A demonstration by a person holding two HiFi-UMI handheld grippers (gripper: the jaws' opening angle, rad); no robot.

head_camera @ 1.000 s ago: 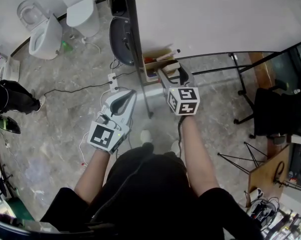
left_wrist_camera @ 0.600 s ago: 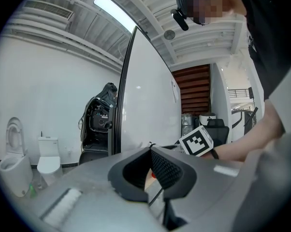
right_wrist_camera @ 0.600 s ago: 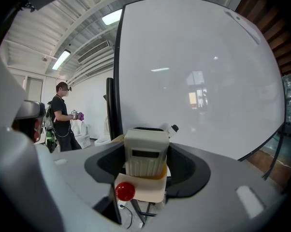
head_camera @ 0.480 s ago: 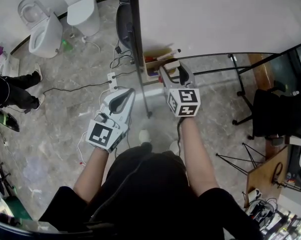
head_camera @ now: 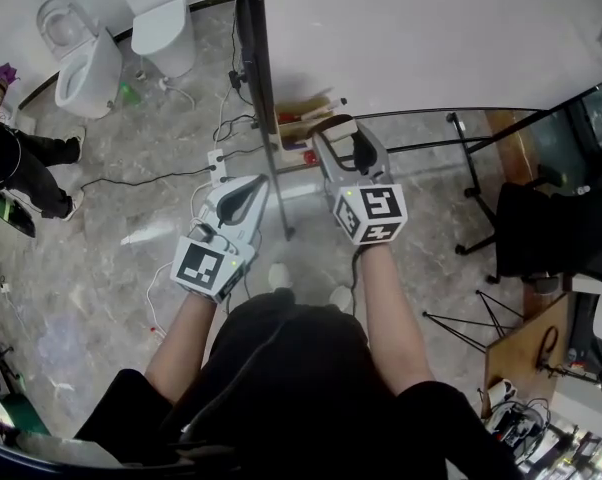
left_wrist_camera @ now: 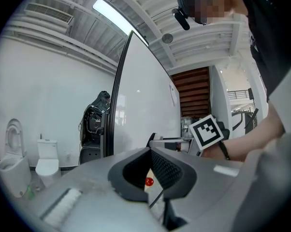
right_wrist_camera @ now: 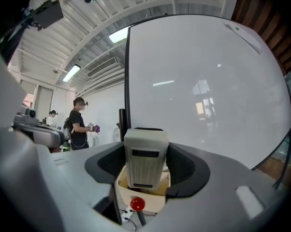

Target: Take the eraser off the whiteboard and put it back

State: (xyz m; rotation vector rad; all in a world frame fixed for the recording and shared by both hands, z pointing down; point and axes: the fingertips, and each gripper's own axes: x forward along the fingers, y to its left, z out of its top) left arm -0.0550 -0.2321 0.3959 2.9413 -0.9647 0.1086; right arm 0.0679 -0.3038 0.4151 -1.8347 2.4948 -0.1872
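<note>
A large whiteboard (head_camera: 431,38) with a glossy white face and a dark frame on a black metal stand fills the upper right of the head view. It rises over a grey marbled floor (head_camera: 121,268). Two white ceramic toilets (head_camera: 161,18) stand on that floor at the far left, well apart from the board. A black office chair (head_camera: 561,233) sits at the right edge, beside the stand's legs. In the right gripper view a person (right_wrist_camera: 80,122) in dark clothes stands far off to the left of the frame. A shallow orange-brown tray (head_camera: 299,128) sits at the foot of the board, just beside the frame. The left gripper (head_camera: 253,183), grey with a marker cube at its rear, is held level to the left of the frame. Its dark pads meet at the tips and nothing is held between them. The right gripper (head_camera: 343,143) points at the lower part of the board near the frame. Its jaws have just been closing, and they now clamp the pale grey, ribbed, rectangular plastic eraser (right_wrist_camera: 145,161) by its two long sides. The eraser stands upright between the pads, with a dark strip along its far edge turned toward the board. It hangs over the tray, clear of it; whether it touches the board cannot be told. A small red ball (right_wrist_camera: 137,204) shows just below the eraser.
</note>
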